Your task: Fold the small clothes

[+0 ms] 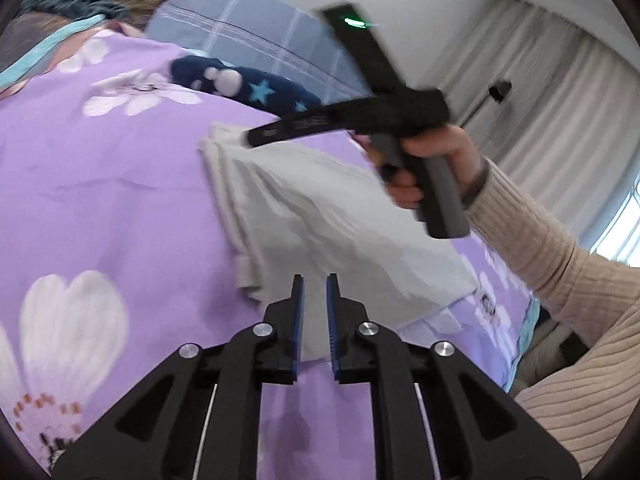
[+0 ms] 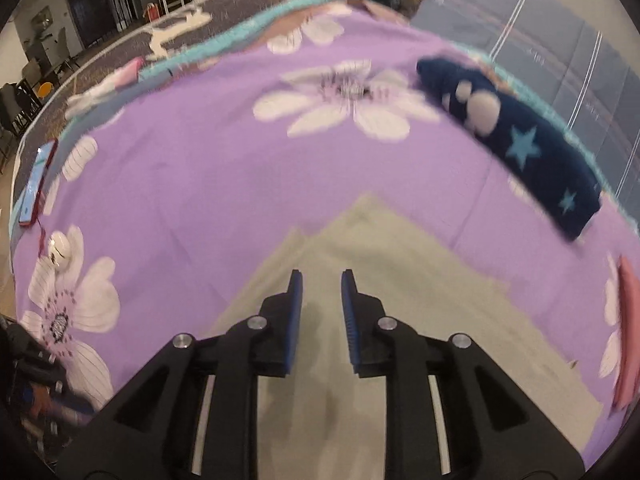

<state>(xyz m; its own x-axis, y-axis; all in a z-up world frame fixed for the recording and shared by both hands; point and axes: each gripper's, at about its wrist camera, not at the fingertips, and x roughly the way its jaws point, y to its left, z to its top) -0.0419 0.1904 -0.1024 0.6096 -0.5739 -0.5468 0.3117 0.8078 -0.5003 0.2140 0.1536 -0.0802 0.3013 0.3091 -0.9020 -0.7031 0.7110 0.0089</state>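
Observation:
A pale grey-white folded garment (image 1: 320, 216) lies on the purple flowered bedsheet (image 1: 100, 168). It also shows in the right wrist view (image 2: 380, 248). My left gripper (image 1: 315, 280) is open and empty, hovering over the garment's near edge. My right gripper (image 2: 322, 276) is open and empty above the garment's middle. In the left wrist view the right gripper (image 1: 256, 138) is held in a hand over the garment's far corner. A folded navy garment with stars (image 1: 248, 84) lies at the far edge of the sheet; it also shows in the right wrist view (image 2: 520, 140).
A phone in a red case (image 2: 38, 180) lies at the sheet's left edge. A pink item (image 2: 628, 332) sits at the right edge. A blue checked pillow (image 1: 248, 28) lies behind the navy garment. Curtains (image 1: 540, 100) hang to the right.

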